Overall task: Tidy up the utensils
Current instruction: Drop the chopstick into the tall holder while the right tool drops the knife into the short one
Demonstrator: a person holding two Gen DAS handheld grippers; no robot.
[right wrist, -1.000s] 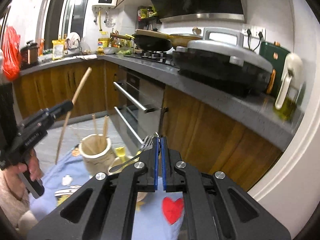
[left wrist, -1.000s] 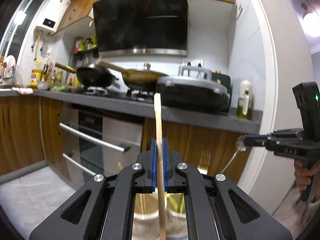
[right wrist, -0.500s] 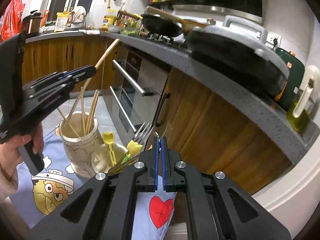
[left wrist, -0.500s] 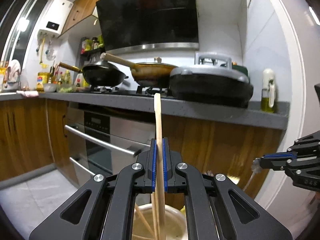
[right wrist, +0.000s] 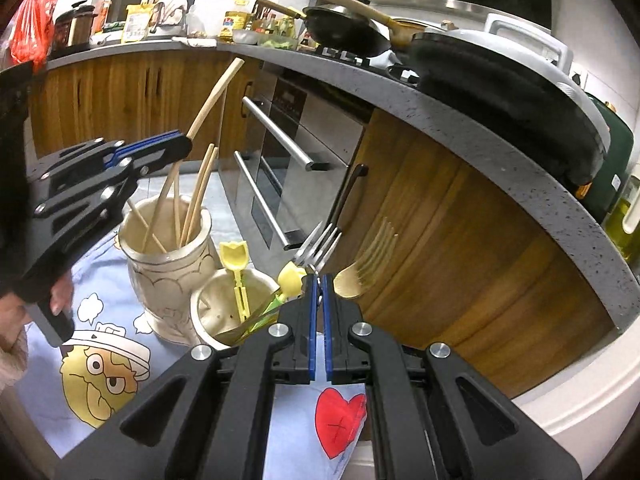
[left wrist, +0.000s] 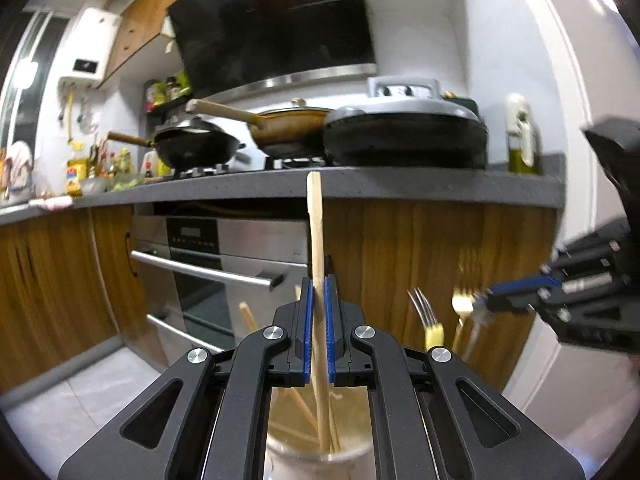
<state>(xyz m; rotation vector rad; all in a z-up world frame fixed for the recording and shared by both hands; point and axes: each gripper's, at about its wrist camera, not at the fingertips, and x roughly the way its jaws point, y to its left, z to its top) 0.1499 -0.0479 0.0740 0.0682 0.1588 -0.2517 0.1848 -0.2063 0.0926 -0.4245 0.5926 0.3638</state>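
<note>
Left gripper (left wrist: 317, 320) clamped on a wooden chopstick (left wrist: 315, 240), held nearly upright with its lower end down inside the cream ceramic jar (right wrist: 166, 264) among other chopsticks (right wrist: 196, 200). Right gripper (right wrist: 318, 320) pinched shut on something thin at its tips, apparently the handle of a metal fork (right wrist: 320, 246), tines up, over the smaller cup (right wrist: 224, 308) beside the jar. Yellow-handled utensils (right wrist: 236, 268) standing in that cup. Both containers resting on a cartoon-printed cloth (right wrist: 96, 368) before the wooden cabinets (right wrist: 440, 240).
</note>
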